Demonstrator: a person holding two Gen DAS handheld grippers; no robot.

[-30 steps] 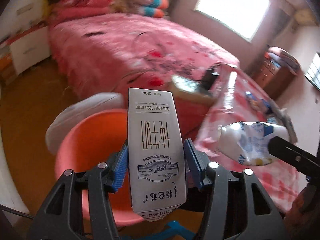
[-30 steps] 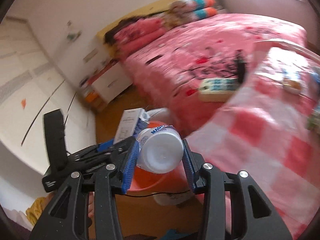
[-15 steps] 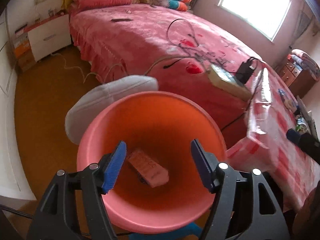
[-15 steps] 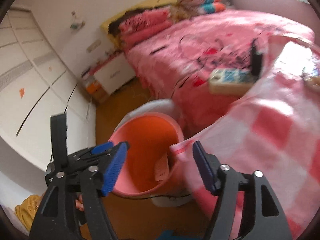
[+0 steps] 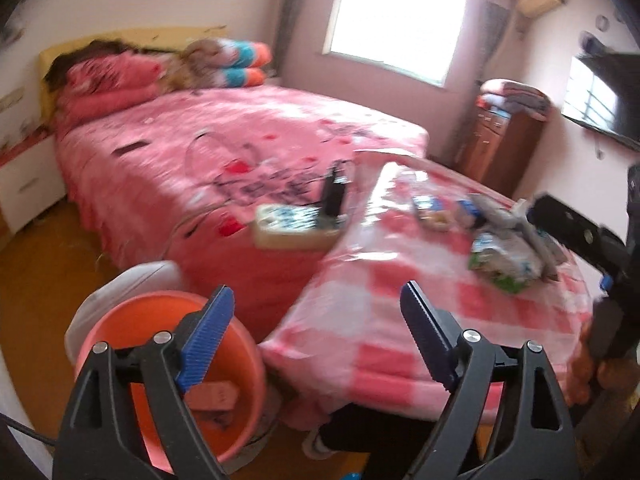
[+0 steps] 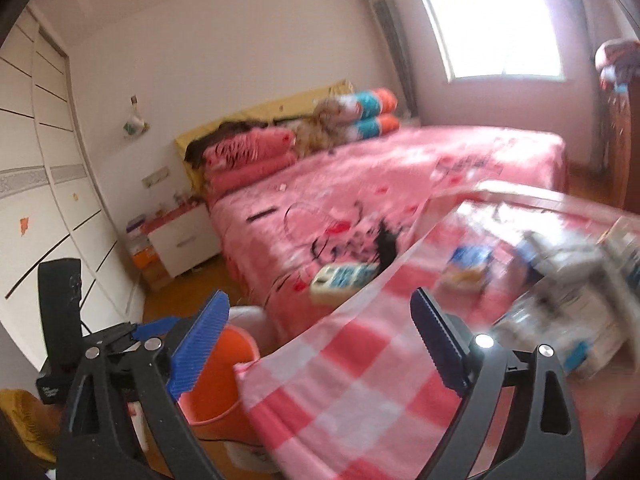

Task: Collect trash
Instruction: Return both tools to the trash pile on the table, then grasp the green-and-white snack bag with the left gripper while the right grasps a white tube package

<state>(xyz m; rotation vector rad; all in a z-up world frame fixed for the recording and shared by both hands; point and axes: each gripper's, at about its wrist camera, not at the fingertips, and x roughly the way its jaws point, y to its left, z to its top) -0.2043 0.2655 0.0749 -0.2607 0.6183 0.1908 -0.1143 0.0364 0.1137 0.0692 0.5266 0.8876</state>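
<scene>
While my jaws spread, nothing sits between them.
Left gripper [image 5: 316,336] above the orange bucket [image 5: 120,328]; right gripper [image 6: 320,330] over the checked tablecloth [image 6: 360,380].

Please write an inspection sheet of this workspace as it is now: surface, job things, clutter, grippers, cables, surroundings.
Surface: table with pink checked cloth, beside the bed.
Job's things: orange bucket on the floor at the table's corner, a carton inside; blurred wrappers and packets on the table.
Clutter: power strip with a black plug on the bed edge.
Grippers: left hand-held gripper and right hand-held gripper both opening, nothing between the jaws.
Cables: dark cable looped on the bedspread.
Surroundings: pink bed, window, wooden cabinet.
</scene>
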